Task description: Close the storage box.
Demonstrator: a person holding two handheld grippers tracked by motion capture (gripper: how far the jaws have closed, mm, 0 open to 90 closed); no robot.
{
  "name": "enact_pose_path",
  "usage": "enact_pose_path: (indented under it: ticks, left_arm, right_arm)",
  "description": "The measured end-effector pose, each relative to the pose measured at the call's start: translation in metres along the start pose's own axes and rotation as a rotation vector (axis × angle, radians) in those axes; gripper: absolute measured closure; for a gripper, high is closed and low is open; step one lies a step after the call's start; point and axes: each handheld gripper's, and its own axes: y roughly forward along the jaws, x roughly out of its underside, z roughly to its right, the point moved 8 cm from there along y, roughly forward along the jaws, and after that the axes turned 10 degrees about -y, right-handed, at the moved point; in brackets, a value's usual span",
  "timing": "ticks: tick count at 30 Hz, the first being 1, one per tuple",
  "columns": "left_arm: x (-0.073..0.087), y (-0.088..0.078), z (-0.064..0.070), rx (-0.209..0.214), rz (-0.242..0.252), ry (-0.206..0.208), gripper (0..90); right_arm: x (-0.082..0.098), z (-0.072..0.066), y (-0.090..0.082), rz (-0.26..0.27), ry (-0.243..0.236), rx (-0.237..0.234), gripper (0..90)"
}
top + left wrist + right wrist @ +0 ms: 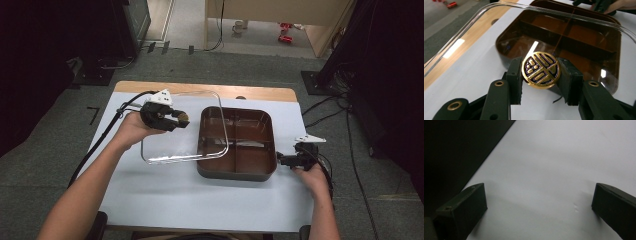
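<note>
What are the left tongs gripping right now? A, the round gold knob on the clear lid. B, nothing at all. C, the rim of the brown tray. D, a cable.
A: in the left gripper view the left tongs are closed on either side of the round gold knob of the clear lid, which is held partly over the brown compartment tray.
</note>
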Motion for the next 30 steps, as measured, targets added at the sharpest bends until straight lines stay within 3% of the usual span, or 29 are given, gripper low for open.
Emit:
enact_pose_path:
  ticks: [6, 14, 26, 30]
  left_arm:
    - [-0.009, 0.027, 0.019, 0.050, -0.016, 0.025, 59.1]
    - [-0.015, 0.056, 0.032, 0.090, -0.015, 0.048, 59.1]
    - [-0.018, 0.085, 0.039, 0.130, -0.023, 0.050, 59.1]
    - [-0.022, 0.097, 0.044, 0.130, -0.045, 0.085, 59.1]
  right_arm:
    - [0.000, 0.000, 0.000, 0.000, 0.000, 0.000, 0.0]
    - [0.000, 0.000, 0.000, 0.000, 0.000, -0.001, 0.0]
    - [0.000, 0.000, 0.000, 0.000, 0.001, -0.001, 0.0]
    - [0.000, 0.000, 0.000, 0.000, 0.001, -0.001, 0.0]
